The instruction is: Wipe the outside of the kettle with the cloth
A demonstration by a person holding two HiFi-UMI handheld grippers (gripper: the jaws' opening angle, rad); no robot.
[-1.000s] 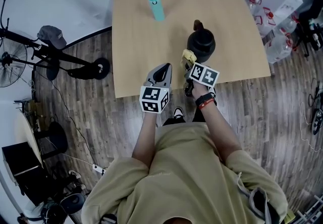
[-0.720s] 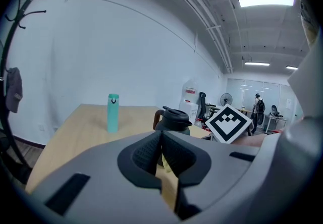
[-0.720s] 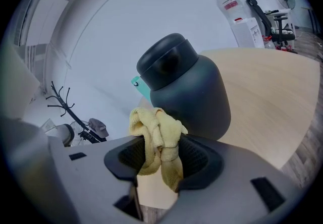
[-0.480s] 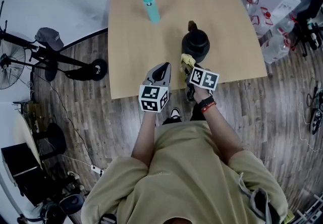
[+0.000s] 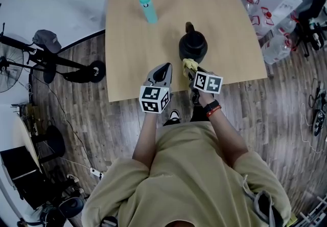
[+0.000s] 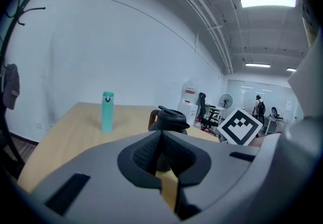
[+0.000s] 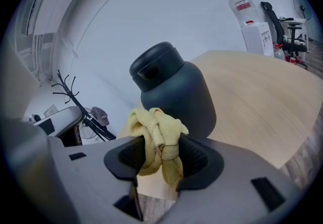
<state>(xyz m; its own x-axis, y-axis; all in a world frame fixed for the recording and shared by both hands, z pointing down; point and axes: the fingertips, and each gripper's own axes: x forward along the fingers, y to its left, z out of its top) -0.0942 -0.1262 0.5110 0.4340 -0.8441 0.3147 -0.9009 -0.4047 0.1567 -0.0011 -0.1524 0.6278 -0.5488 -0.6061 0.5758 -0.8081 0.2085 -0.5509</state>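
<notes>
A black kettle [image 5: 192,46] with a lid and a brown handle stands on the wooden table [image 5: 133,42], towards its near right part. My right gripper [image 5: 190,67] is shut on a crumpled yellow cloth [image 5: 190,63] right at the kettle's near side. In the right gripper view the cloth [image 7: 157,134] bulges out between the jaws just in front of the kettle's dark body [image 7: 179,94]; I cannot tell if they touch. My left gripper [image 5: 163,70] hovers at the table's near edge, left of the kettle, shut with nothing in it. The left gripper view shows the kettle [image 6: 169,118] ahead.
A teal bottle [image 5: 148,8] stands upright at the far left of the table. Beside the table are a fan and stand [image 5: 30,54] on the left and water bottles with boxes [image 5: 278,11] on the right. The floor is wood planks.
The whole head view has drifted, the table sliding left in frame. The cloth in my right gripper has shifted from the kettle's near-left side to straight in front of it. The left gripper has barely moved.
</notes>
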